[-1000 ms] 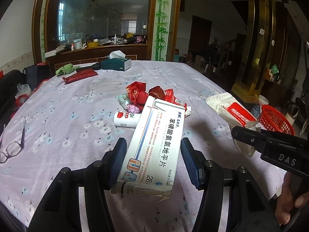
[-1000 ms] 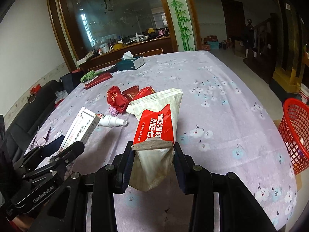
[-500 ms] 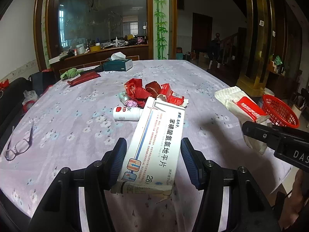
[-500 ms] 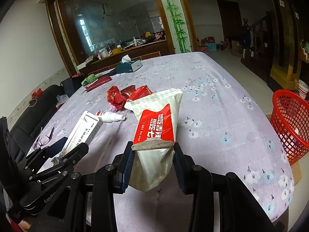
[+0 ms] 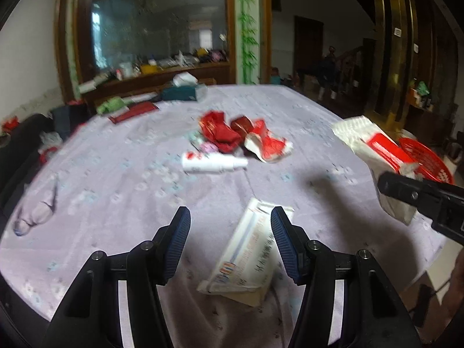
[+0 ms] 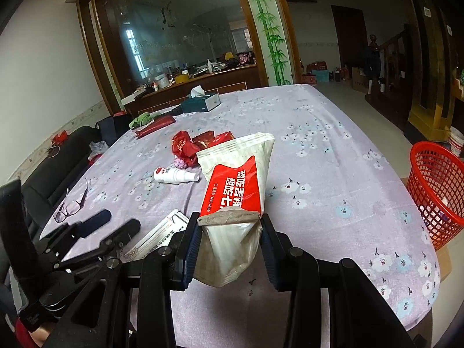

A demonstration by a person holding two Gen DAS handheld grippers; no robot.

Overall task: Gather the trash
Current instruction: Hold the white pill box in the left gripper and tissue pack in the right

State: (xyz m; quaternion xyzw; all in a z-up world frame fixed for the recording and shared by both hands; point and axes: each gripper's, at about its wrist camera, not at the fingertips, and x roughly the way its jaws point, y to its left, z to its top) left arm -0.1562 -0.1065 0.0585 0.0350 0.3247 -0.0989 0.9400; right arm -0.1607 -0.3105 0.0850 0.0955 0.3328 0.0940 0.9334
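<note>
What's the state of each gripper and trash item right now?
left gripper: open, holding nothing
medicine box: lying on table, loose between the left fingers
right gripper: shut on wet wipe pack
wet wipe pack: held, off the table
spray bottle: on its side
red basket: upright, beside table

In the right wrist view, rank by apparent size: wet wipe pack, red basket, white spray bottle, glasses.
1. wet wipe pack, though it is nearest the camera, in the right gripper.
2. red basket, partly cut off.
3 and 4. white spray bottle and glasses: too alike to rank.
</note>
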